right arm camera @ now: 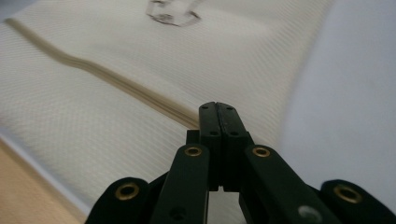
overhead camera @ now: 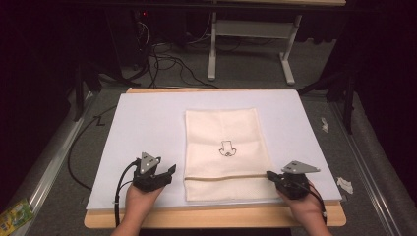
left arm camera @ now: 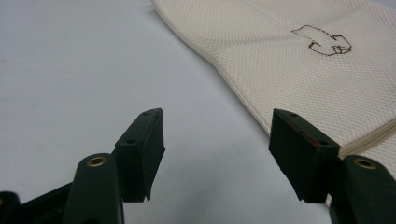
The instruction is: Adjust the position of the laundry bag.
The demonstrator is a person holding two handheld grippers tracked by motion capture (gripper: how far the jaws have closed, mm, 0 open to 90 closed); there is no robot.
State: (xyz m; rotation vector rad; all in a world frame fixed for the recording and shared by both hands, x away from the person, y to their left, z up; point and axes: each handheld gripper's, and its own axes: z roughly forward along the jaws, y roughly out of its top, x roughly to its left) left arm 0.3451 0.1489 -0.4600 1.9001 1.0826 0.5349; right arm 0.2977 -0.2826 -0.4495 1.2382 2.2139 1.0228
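Cloth (overhead camera: 226,147) lies flat mid-worktop from above, left tool (overhead camera: 167,173) just off its near-left edge, jaws apart in its own view, so slide it under the fold (left arm camera: 369,137); right tool (right arm camera: 218,112) sits closed at that fold's right end, grip unclear.

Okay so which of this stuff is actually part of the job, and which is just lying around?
In the job, likely:
cream cloth
left gripper, open
right gripper, shut at the cloth's fold
white sheet

Lying about:
white scraps
packet
floor cables
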